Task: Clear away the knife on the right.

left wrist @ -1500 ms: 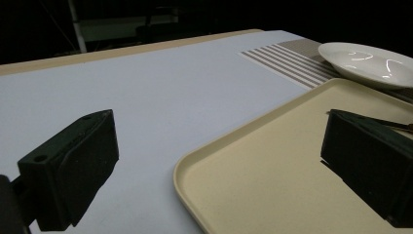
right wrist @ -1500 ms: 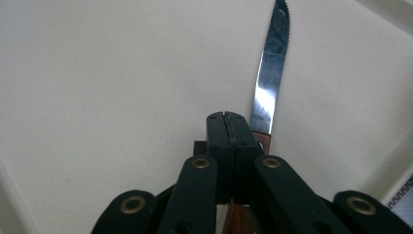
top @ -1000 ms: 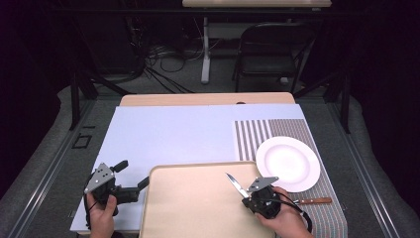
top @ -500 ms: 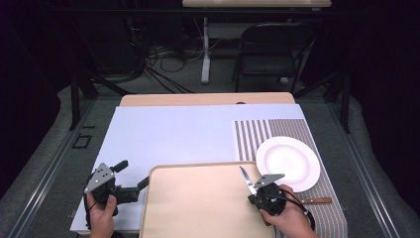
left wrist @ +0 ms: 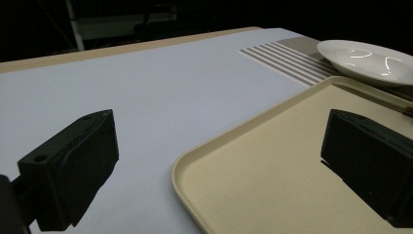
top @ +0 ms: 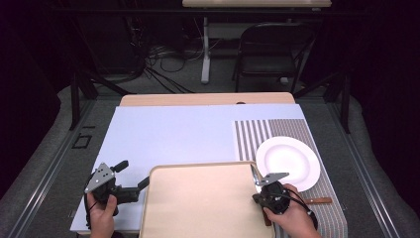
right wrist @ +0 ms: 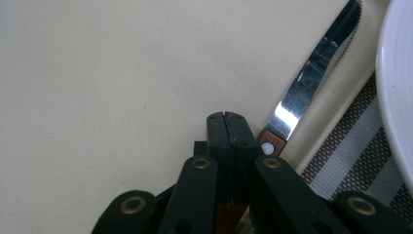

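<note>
Two grippers at work: the right gripper (right wrist: 228, 117), jaws clamped on the knife (right wrist: 311, 83) handle, holds its blade along the tray (top: 198, 208) edge beside the plate (top: 287, 161), apparently for placing; the left gripper (top: 132, 184) waits open.

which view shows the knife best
The right gripper view: the knife shows its serrated blade and wooden handle, clamped in the right gripper above the tray. The high view shows it small; the left gripper view shows a faint sliver.
</note>
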A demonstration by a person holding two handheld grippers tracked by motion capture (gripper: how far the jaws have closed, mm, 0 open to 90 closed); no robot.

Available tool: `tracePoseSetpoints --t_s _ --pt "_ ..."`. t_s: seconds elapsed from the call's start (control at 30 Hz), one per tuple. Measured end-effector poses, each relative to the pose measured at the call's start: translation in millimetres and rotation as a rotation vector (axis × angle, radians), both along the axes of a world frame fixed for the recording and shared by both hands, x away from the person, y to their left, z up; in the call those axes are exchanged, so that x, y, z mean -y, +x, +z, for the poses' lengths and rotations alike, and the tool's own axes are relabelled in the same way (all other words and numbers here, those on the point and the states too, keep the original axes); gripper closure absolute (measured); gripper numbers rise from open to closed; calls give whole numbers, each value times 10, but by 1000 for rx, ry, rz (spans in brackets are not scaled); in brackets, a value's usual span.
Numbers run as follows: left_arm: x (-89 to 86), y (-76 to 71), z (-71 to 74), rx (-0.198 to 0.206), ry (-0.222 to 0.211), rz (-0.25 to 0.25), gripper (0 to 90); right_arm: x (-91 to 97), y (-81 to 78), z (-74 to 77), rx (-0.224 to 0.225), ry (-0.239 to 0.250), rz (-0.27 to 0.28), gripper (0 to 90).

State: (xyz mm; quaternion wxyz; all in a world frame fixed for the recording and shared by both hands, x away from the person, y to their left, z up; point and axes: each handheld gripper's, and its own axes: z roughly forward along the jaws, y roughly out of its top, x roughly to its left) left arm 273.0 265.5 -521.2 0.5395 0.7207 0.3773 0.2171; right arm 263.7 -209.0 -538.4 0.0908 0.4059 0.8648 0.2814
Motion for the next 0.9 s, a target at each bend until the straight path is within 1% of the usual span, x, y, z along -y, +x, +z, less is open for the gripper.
tracePoseSetpoints --t_s 0.07,0.1,0.17,0.2,0.3,0.37,0.5,0.53,0.63,0.67,0.73,0.8,0.83,0.9 --pt "0 0 0 0 -1 0 4 5 0 1 -4 -6 0 900" --pt "2 0 0 0 -2 1 4 4 4 -21 16 15 -1 900" --pt "1 0 0 -1 -3 0 4 3 1 -14 2 9 -1 900" --pt "2 0 0 -1 -2 0 4 5 0 0 -12 -7 2 900" --pt "0 1 0 0 0 -1 4 3 0 -3 -11 -4 2 900" --pt "-1 2 0 0 -1 -1 4 1 -6 4 -19 6 -1 888" --pt "0 1 0 0 -1 0 4 0 -14 36 -8 34 6 867" --pt "1 1 0 0 -1 0 4 -1 -20 47 -10 50 5 860" --pt "1 -2 2 0 -1 1 4 -2 -28 66 5 61 4 826" --pt "1 -3 2 -1 -2 1 4 -2 -30 68 15 73 4 814" --pt "-2 -2 3 0 0 1 4 4 -30 84 26 82 7 786" --pt "-2 -3 2 -2 -1 2 4 3 -34 102 31 96 3 738" --pt "-3 -4 3 -3 -2 2 4 3 -40 113 32 95 -1 720" --pt "-6 -4 5 -6 4 2 4 0 -45 120 57 97 -2 683"
